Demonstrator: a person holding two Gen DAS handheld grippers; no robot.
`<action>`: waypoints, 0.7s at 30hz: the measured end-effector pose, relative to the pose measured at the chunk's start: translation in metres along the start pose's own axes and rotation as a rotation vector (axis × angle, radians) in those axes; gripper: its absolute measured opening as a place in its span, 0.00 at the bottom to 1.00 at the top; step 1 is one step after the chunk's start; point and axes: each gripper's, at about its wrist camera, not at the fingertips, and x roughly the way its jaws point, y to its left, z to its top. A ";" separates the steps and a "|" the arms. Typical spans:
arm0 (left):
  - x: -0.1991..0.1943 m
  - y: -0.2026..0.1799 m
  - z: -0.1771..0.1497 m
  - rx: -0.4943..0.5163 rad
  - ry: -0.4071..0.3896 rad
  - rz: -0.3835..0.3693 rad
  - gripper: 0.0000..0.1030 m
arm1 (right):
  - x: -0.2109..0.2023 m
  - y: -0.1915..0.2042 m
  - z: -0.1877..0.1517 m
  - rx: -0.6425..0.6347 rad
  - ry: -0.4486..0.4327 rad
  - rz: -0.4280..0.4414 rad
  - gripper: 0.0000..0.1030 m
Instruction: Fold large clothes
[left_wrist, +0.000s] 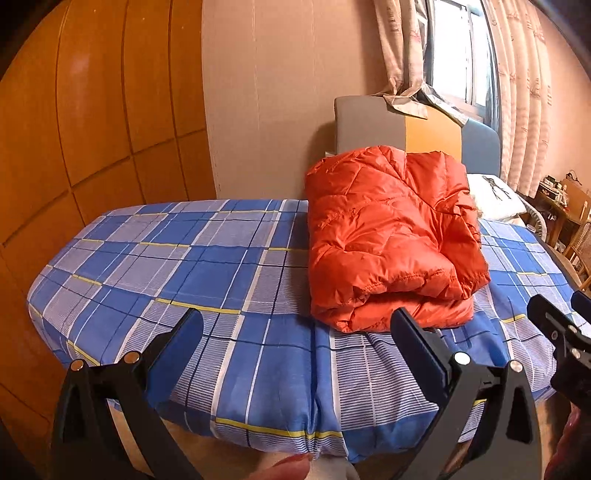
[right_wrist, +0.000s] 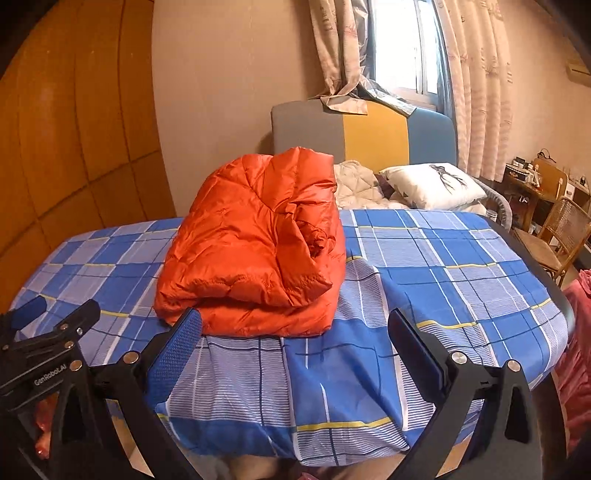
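Folded orange jacket (left_wrist: 391, 236) near bed (left_wrist: 166, 266) edge, hand-held grippers spread, empty.

1 jacket (left_wrist: 391, 236), 1 pillow (right_wrist: 436, 184)

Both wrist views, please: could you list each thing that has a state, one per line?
Orange down jacket: folded into a puffy bundle, lying on the sheet.
Left tongs: open, empty, short of the jacket.
Right tongs: open, empty.
Plaid sheet: spread over the surface, slightly wrinkled.
Curtains: partly drawn, window showing.
White pillow: lying by the headboard.
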 end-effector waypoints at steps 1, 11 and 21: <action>0.000 0.000 0.000 -0.003 0.000 0.003 0.98 | 0.000 0.000 0.000 0.002 0.001 0.002 0.97; 0.000 0.001 -0.001 0.000 -0.001 0.007 0.98 | 0.001 0.003 -0.003 -0.014 0.016 0.005 0.97; -0.004 -0.001 -0.001 0.004 -0.010 -0.007 0.98 | 0.001 0.000 -0.002 -0.004 0.015 -0.005 0.97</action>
